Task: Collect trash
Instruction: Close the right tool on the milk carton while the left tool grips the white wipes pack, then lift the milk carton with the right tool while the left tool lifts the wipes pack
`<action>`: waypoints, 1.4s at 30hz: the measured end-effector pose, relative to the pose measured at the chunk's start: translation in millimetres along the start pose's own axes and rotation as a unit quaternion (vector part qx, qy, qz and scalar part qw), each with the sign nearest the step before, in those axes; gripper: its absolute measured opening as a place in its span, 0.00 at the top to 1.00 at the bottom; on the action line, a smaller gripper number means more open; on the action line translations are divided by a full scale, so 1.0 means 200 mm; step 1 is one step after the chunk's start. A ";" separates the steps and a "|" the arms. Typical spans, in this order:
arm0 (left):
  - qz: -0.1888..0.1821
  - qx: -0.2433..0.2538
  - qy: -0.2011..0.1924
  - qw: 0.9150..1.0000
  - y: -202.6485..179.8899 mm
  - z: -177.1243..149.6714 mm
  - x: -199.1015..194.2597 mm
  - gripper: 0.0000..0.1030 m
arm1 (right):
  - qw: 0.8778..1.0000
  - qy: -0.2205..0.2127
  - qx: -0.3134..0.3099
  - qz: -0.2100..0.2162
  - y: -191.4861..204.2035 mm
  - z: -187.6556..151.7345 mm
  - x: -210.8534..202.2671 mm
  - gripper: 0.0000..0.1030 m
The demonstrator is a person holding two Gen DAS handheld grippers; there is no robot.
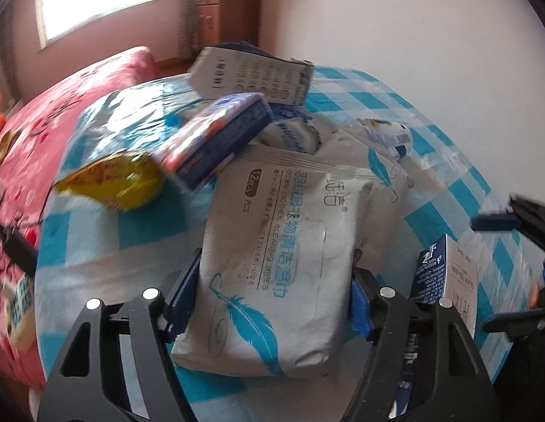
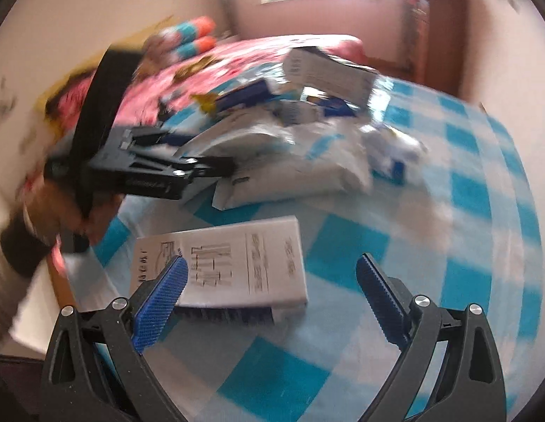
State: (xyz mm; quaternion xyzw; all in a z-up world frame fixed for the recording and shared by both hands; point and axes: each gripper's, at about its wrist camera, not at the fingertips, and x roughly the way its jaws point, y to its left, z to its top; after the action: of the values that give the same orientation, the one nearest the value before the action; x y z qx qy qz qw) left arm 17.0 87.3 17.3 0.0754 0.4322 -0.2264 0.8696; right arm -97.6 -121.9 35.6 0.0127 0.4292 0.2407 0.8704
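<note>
My left gripper (image 1: 272, 285) is shut on a white wipes pack with a blue feather print (image 1: 272, 246), its blue pads pressed on both sides. The pack also shows in the right wrist view (image 2: 290, 161), held by the left gripper (image 2: 209, 168). My right gripper (image 2: 272, 281) is open and empty, hovering over a white and dark blue carton (image 2: 230, 267) lying flat on the checked cloth. That carton shows in the left wrist view (image 1: 448, 274), with the right gripper (image 1: 514, 256) beside it. A pile of trash lies behind: a yellow snack bag (image 1: 114, 183), a blue box (image 1: 216, 137), a white printed box (image 1: 251, 77).
The blue and white checked cloth (image 2: 448, 246) covers a round table. A pink bedspread (image 1: 44, 123) lies to the left, a wooden cabinet (image 1: 230, 7) and a window stand behind. A small white packet (image 1: 388, 133) lies at the pile's right.
</note>
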 end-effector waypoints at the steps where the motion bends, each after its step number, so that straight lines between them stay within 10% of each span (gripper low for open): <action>1: 0.004 -0.006 -0.002 1.000 0.00 -0.01 -0.01 0.31 | 1.000 0.001 0.023 0.005 -0.02 -0.02 -0.01 0.07; 12: 0.016 -0.088 -0.035 0.995 0.00 -0.22 -0.23 0.31 | 0.974 0.057 0.162 0.145 0.03 -0.06 0.13 0.07; 34: 0.082 -0.190 -0.064 0.976 0.14 -0.59 -0.49 0.31 | 0.993 0.066 0.098 -0.001 0.27 0.25 0.47 0.07; 42: 0.081 -0.202 -0.079 0.973 0.15 -0.63 -0.54 0.31 | 0.998 0.048 0.051 -0.007 0.32 0.21 0.46 0.28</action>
State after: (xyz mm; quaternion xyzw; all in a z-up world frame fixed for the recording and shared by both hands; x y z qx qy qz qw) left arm -115.8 191.3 24.0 -0.0854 0.3915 -0.0686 0.9136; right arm -45.4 -18.3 8.7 0.0421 0.4820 0.2129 0.8489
